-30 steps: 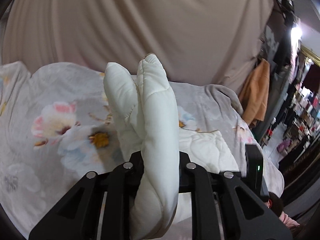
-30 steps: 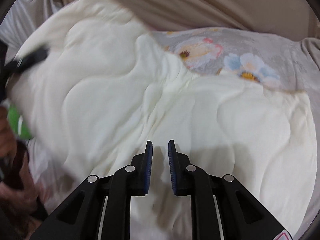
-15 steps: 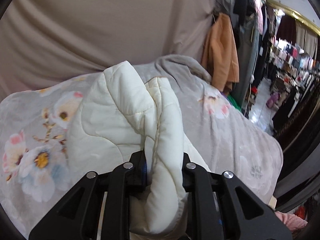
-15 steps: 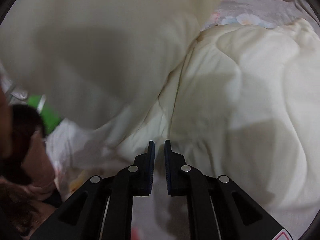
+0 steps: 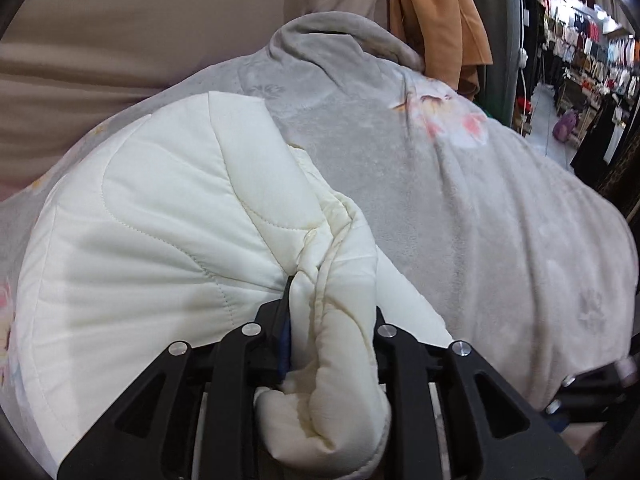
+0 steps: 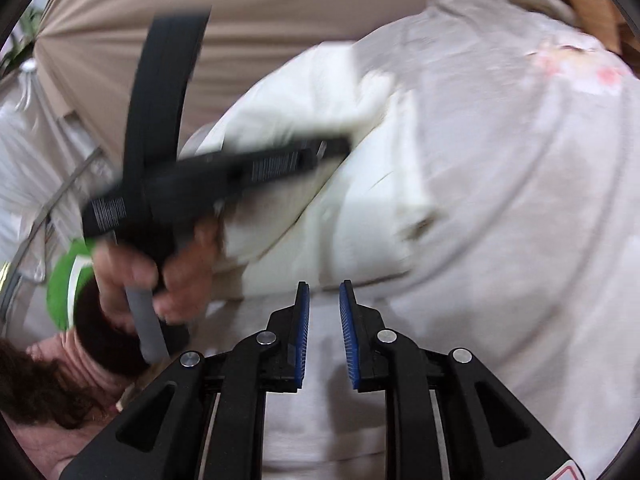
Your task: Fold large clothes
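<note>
1. Left gripper (image 5: pixel 332 312): fingers easing apart, bunched edge of the cream quilted garment (image 5: pixel 160 248) between them, draped across the bed (image 5: pixel 500 240).
2. Right gripper (image 6: pixel 324 308): fingers empty, spreading; garment ahead, leftward, left hand (image 6: pixel 160 268) nearer.

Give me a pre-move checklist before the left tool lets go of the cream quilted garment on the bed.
1. Garment in left tool: ok. A bunched fold of the cream quilted garment sits between its fingers while the jaws are opening.
2. Garment resting on the floral blanket: ok for the visible part.
3. Right tool free: ok. Nothing is between its blue pads; its jaws are opening over the blanket.
4. Tools clear of each other: ok, they stand apart in the right wrist view, though that view is blurred.
5. Fold edges aligned: cannot tell, the bunched fold hides them.
</note>
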Demonstrator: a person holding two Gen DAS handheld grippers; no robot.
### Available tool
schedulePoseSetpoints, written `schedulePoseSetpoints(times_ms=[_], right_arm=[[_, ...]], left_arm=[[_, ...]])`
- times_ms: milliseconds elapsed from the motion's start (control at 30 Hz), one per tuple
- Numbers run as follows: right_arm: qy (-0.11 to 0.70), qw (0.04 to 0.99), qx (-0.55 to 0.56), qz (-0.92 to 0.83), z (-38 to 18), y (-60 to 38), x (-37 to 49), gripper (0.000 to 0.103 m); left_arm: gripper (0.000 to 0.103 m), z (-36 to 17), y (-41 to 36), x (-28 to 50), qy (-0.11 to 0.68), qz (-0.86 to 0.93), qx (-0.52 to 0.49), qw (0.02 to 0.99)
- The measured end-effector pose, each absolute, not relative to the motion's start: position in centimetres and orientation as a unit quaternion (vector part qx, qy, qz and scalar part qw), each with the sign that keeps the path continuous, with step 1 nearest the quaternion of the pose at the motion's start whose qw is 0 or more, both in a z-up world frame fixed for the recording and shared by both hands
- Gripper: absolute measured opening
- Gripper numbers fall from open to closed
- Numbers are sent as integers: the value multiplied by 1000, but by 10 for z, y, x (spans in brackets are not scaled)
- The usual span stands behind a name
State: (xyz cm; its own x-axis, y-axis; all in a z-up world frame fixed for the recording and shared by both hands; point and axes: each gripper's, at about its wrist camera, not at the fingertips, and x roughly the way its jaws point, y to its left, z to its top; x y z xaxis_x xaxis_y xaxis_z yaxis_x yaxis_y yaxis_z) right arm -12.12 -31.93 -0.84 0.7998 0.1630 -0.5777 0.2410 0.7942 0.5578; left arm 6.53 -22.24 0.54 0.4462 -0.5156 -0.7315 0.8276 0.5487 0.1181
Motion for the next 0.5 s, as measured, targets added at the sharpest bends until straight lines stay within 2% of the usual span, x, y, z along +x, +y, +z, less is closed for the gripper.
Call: schedulePoseSetpoints(times_ms=[67, 133, 233, 300, 333, 367, 500], right_arm=[[301, 898, 319, -40, 2, -330, -125, 21], [285, 904, 314, -58, 17, -341, -126, 27], [259, 914, 305, -71, 44, -349, -124, 44], [240, 925, 289, -62, 63, -352, -124, 59], [231, 930, 280, -54, 74, -349, -118, 63], [225, 933, 276, -44, 81, -354, -116, 69], [230, 935, 272, 7, 102, -351, -77, 74]], left_arm=[[31, 10, -220, 63, 323, -421, 233, 815], [34, 27, -207, 63, 324, -442, 209, 810], [38, 62, -176, 60, 309, -467, 172, 810], [51, 90, -141, 60, 288, -474, 136, 821], [61, 101, -125, 62, 280, -470, 119, 829], [63, 111, -106, 63, 271, -459, 102, 840], [63, 132, -42, 71, 254, -405, 61, 876]])
